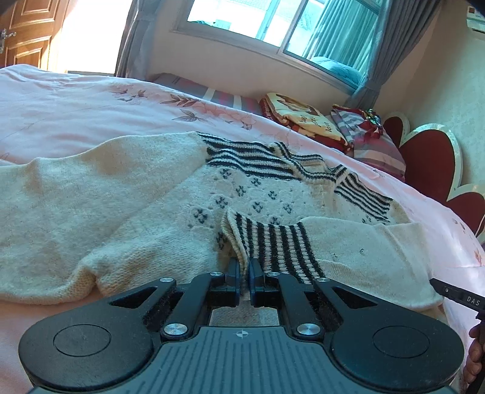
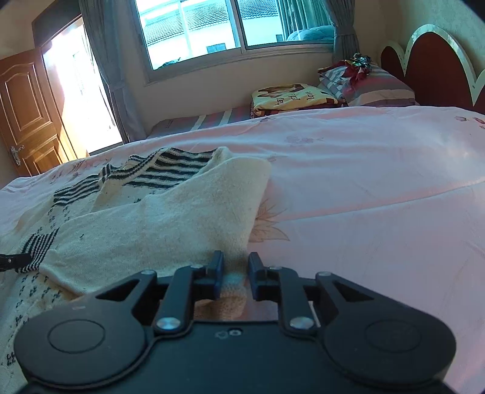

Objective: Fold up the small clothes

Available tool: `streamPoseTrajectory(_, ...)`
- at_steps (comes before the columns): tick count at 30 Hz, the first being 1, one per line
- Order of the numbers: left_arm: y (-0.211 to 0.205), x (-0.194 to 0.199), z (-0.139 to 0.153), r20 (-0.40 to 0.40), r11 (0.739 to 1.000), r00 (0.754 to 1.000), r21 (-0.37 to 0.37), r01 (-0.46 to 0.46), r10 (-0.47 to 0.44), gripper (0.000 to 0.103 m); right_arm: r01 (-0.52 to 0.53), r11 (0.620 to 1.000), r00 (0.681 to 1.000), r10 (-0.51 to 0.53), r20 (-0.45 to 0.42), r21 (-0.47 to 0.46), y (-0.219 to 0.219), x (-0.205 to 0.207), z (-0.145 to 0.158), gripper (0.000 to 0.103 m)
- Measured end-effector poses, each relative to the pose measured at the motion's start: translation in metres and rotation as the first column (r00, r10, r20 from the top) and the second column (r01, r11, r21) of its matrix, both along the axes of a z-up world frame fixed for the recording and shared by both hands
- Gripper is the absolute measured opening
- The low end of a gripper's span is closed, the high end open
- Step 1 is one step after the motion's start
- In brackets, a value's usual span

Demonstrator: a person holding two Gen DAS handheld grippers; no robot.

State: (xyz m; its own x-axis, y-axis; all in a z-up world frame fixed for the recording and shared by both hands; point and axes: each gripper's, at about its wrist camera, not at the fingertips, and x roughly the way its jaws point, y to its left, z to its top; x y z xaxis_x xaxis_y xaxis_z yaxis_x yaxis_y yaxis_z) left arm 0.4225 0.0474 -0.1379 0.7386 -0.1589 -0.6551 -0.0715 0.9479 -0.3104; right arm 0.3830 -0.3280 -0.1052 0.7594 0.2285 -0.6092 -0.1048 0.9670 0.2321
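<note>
The sweater (image 1: 169,194) lies spread on the bed (image 2: 379,188), toward its near edge — one sleeve (image 1: 303,245) folded over the body. The left claw (image 1: 244,272) sits at that sleeve's cuff; the right claw (image 2: 235,269) sits at the garment's near edge. At the bed's far edge, before the headboard (image 2: 436,63), lie a pillow (image 2: 376,88) and, left of it, a folded blanket (image 2: 288,97) — the window (image 2: 212,27) behind them.

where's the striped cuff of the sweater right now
In the left wrist view the striped cuff lies low at centre on the cream sweater, its near edge pinched in the left gripper, on the pink bedspread.
</note>
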Motion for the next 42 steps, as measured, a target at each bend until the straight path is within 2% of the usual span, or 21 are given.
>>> streamPoseTrajectory(2, 0.011, -0.01, 0.004, 0.007, 0.998, 0.998, 0.016, -0.062, 0.062, 0.008, 0.02, 0.999, 1.0, -0.021, 0.014, 0.037, -0.007, -0.003, 0.005, 0.019)
streamPoseTrajectory(5, 0.031, -0.026, 0.013, 0.057, 0.989, 0.987, -0.011, -0.148, 0.149, 0.008, 0.053, 0.996, 0.997, -0.057, 0.054, 0.078, -0.018, -0.007, 0.012, 0.017)
streamPoseTrajectory(8, 0.027, -0.011, 0.017, 0.057, 0.993, 0.991, -0.017, -0.116, 0.117, 0.008, 0.082, 0.992, 0.993, -0.089, 0.076, 0.091, -0.026, 0.004, 0.016, 0.017)
streamPoseTrajectory(11, -0.001, 0.007, 0.019, 0.083, 0.999, 0.996, -0.006, -0.035, 0.035, 0.008, 0.095, 0.991, 0.991, -0.103, 0.085, 0.094, -0.025, 0.025, 0.018, 0.017)
streamPoseTrajectory(13, -0.022, 0.02, 0.015, 0.073, 1.0, 0.997, 0.022, 0.017, -0.019, 0.008, 0.092, 0.993, 0.991, -0.098, 0.088, 0.075, -0.019, 0.039, 0.017, 0.017)
streamPoseTrajectory(15, -0.035, 0.03, 0.0, 0.005, 0.999, 0.999, 0.024, 0.048, -0.048, 0.008, 0.072, 0.996, 0.995, -0.076, 0.071, 0.061, -0.013, 0.053, 0.012, 0.018)
streamPoseTrajectory(17, -0.037, 0.026, -0.007, 0.045, 0.999, 0.998, 0.025, 0.041, -0.042, 0.008, 0.065, 0.998, 0.998, -0.065, -0.006, 0.007, -0.006, 0.068, 0.0, 0.019)
streamPoseTrajectory(20, -0.028, 0.024, -0.008, 0.04, 0.999, 0.999, -0.036, 0.032, -0.031, 0.008, 0.07, 0.998, 0.998, -0.07, 0.008, -0.01, -0.003, 0.066, 0.005, 0.019)
streamPoseTrajectory(22, -0.027, 0.024, -0.007, 0.041, 0.999, 0.998, -0.025, 0.043, -0.042, 0.008, 0.058, 0.998, 0.995, -0.055, 0.077, -0.026, 0.002, 0.059, 0.013, 0.019)
streamPoseTrajectory(24, -0.031, 0.025, -0.006, 0.038, 0.999, 0.998, 0.002, 0.047, -0.047, 0.008, 0.047, 0.997, 0.997, -0.043, 0.059, -0.059, 0.007, 0.065, 0.01, 0.018)
streamPoseTrajectory(25, -0.033, 0.025, -0.004, 0.036, 0.999, 0.998, 0.016, 0.044, -0.044, 0.008, 0.053, 0.992, 0.998, -0.049, 0.031, -0.117, 0.011, 0.072, 0.003, 0.016)
streamPoseTrajectory(26, -0.034, 0.024, -0.002, 0.033, 0.999, 0.999, 0.03, 0.038, -0.039, 0.008, 0.066, 0.985, 0.998, -0.062, 0.031, -0.157, 0.012, 0.075, 0.0, 0.021)
streamPoseTrajectory(28, -0.035, 0.02, 0.005, 0.054, 0.995, 0.998, 0.095, 0.002, -0.008, 0.008, 0.096, 0.992, 0.995, -0.095, 0.025, -0.085, 0.002, 0.076, 0.005, 0.021)
streamPoseTrajectory(30, -0.027, 0.02, 0.005, 0.063, 0.994, 0.998, 0.105, -0.014, 0.008, 0.008, 0.121, 0.992, 0.992, -0.119, 0.037, -0.033, -0.007, 0.075, 0.01, 0.023)
streamPoseTrajectory(32, -0.02, 0.025, 0.0, 0.04, 0.997, 0.999, 0.071, -0.008, 0.005, 0.008, 0.124, 0.991, 0.992, -0.124, 0.001, 0.054, -0.017, 0.082, 0.008, 0.042)
streamPoseTrajectory(34, -0.022, 0.028, -0.001, 0.025, 0.996, 1.0, 0.088, 0.005, -0.007, 0.008, 0.121, 0.98, 0.992, -0.113, -0.055, 0.156, -0.028, 0.092, 0.0, 0.035)
streamPoseTrajectory(35, -0.023, 0.03, 0.0, 0.018, 0.995, 1.0, 0.099, 0.005, -0.007, 0.008, 0.115, 0.978, 0.992, -0.105, -0.062, 0.176, -0.03, 0.095, -0.003, 0.024)
streamPoseTrajectory(36, -0.025, 0.031, 0.0, 0.011, 0.994, 1.0, 0.113, 0.002, -0.004, 0.008, 0.105, 0.977, 0.993, -0.094, -0.067, 0.187, -0.03, 0.097, -0.004, 0.02)
streamPoseTrajectory(37, -0.027, 0.032, 0.0, 0.007, 0.992, 1.0, 0.128, 0.003, -0.003, 0.008, 0.092, 0.978, 0.995, -0.083, -0.058, 0.188, -0.03, 0.098, -0.004, 0.011)
streamPoseTrajectory(40, -0.028, 0.031, 0.001, 0.003, 0.99, 1.0, 0.138, 0.001, -0.002, 0.008, 0.095, 0.992, 0.994, -0.1, 0.054, 0.089, -0.021, 0.083, 0.009, 0.008)
streamPoseTrajectory(42, -0.029, 0.031, 0.0, 0.007, 0.989, 1.0, 0.15, 0.003, -0.004, 0.008, 0.099, 0.994, 0.995, -0.1, 0.023, 0.034, -0.016, 0.085, 0.002, 0.008)
